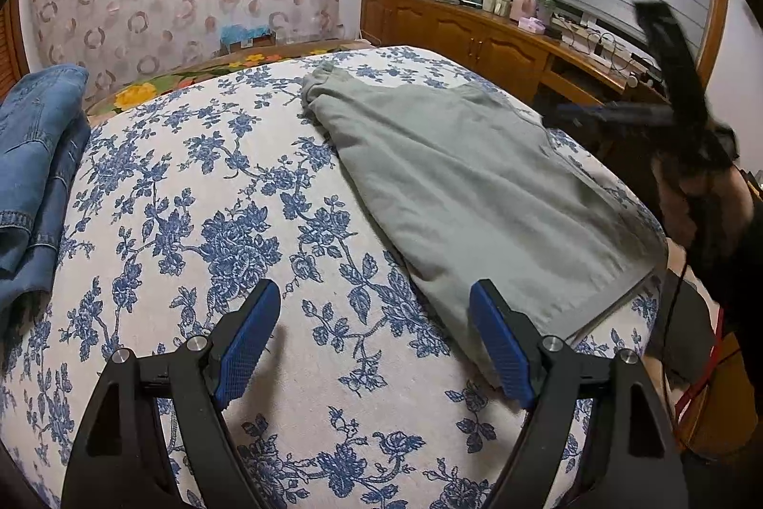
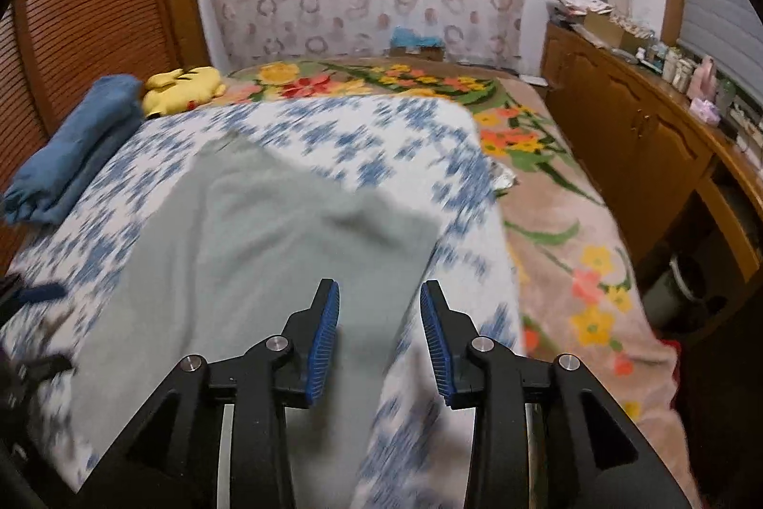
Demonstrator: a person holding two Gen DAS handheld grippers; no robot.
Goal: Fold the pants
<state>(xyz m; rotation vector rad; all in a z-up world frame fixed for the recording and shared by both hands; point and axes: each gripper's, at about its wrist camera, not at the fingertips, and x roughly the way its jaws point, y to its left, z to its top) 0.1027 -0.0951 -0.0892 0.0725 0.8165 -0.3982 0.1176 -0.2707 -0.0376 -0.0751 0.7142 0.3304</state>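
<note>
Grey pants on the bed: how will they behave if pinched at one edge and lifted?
The grey pants are probably floppy: they lie flat with soft wrinkles, so they should drape. Likely light, thin fabric. They may drag on the floral sheet rather than slide.

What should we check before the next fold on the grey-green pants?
1. Left hand-held gripper empty, jaws wide over the blue-floral sheet: ok.
2. Right hand-held gripper free of cloth, jaws apart, nothing pinched: ok.
3. Grey-green cotton pants lying flat on the sheet: ok, with slight bunching at the far end.
4. Pants edges aligned for the next fold: cannot tell; the right wrist view is motion-blurred.
5. Folded blue denim jeans clear of the pants: ok, apart at the sheet's left edge.
6. Left hand-held gripper lined up on the pants: not ok; only its right finger reaches the near edge.
</note>
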